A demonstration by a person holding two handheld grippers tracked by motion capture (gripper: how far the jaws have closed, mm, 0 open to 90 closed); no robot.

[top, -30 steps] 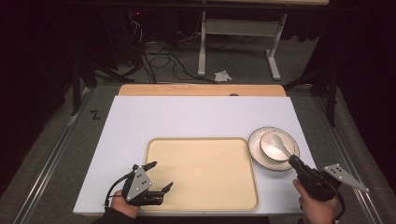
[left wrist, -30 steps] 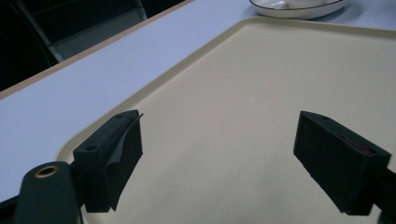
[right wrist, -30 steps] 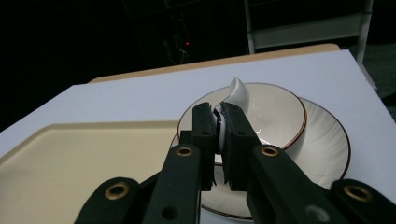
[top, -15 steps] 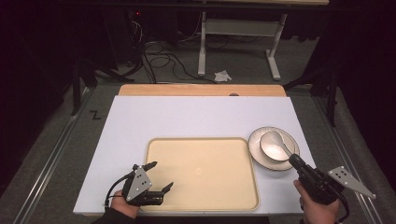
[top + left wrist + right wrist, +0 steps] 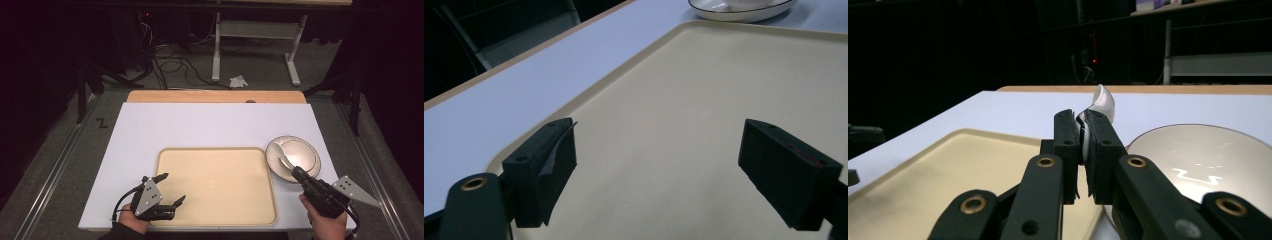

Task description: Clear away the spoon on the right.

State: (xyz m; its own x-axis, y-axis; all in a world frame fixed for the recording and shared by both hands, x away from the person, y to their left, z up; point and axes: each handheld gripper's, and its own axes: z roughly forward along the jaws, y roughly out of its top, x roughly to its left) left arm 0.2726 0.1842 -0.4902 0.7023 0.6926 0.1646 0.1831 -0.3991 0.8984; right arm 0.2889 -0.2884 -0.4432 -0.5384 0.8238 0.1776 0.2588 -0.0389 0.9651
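A white ceramic spoon is pinched by its handle in my right gripper, which is shut on it; the bowl of the spoon sticks out past the jaws over the left part of a white plate. The plate sits at the table's right, just beside a cream tray. My left gripper rests at the tray's front left corner, open, with nothing between its black pads and the tray floor under them.
The white table top stretches behind the tray to a wooden strip at the far edge. Beyond it stand a table frame and cables on the floor. The plate's rim lies past the tray's far corner.
My right gripper has drawn a little toward the tray and slightly up, and the spoon has come with it from the plate's middle to its left part. The left gripper has stayed put.
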